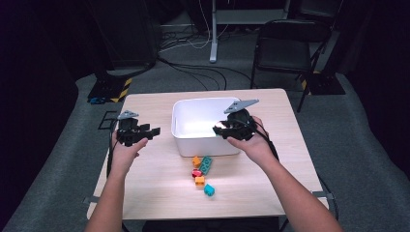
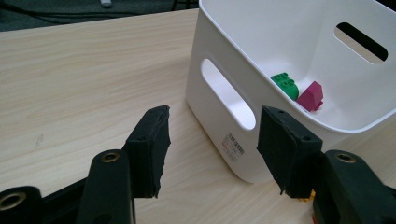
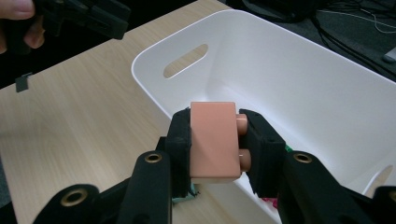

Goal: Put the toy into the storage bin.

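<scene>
We are at the carry step: our right gripper [image 3: 215, 140] clamps a salmon-pink brick [image 3: 212, 140] between its pads, poised over the near right rim of the white bin [image 1: 205, 145]. Next, we judge, it must move over the bin's interior and release. Our left gripper [image 2: 212, 149] hovers left of the bin, jaws wide and empty.

A white bin [image 1: 205, 126] sits mid-table [image 1: 145, 193]. The right gripper [image 1: 235, 126] hangs over its near right rim; the left gripper [image 1: 138, 133] hovers apart to the left. Coloured bricks [image 1: 201, 173] lie clustered just in front of the bin.
</scene>
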Tool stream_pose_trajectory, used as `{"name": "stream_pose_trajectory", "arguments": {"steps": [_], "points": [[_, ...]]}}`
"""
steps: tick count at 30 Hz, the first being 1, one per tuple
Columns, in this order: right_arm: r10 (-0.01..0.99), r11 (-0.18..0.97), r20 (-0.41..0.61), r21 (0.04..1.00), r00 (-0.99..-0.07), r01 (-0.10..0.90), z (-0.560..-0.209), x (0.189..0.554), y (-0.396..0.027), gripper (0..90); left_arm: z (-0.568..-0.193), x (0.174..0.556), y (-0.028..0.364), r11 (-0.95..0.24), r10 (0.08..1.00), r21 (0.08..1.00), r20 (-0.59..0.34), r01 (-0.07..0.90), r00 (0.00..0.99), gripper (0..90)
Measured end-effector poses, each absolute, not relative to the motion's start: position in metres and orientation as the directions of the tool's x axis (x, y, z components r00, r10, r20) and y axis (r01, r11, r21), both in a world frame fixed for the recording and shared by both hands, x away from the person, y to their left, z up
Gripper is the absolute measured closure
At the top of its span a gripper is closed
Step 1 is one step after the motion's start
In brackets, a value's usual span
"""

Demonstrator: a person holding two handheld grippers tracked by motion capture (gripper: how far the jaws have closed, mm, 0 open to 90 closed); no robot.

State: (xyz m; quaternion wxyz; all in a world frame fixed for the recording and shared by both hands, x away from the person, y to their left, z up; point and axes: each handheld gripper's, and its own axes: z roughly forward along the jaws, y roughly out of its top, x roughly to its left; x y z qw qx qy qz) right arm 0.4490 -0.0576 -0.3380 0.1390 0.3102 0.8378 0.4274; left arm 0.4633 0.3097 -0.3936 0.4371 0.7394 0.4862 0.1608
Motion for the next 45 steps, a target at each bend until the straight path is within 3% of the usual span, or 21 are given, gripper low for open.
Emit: {"name": "stream_pose_trajectory", "arguments": {"steps": [24,45], "points": [[0.674,0.445,0.05,0.769,-0.737,0.459,-0.351,0.523,-0.023,65.6,-0.395,0.465,0.311,-0.137,0.86,0.799,-0.197,0.585,0.47,43.0],[0.724,0.472,0.015,0.718,-0.69,0.511,-0.371,0.563,-0.004,65.2,-0.395,0.465,0.313,-0.13,0.86,0.801,-0.202,0.584,0.469,43.0]]}}
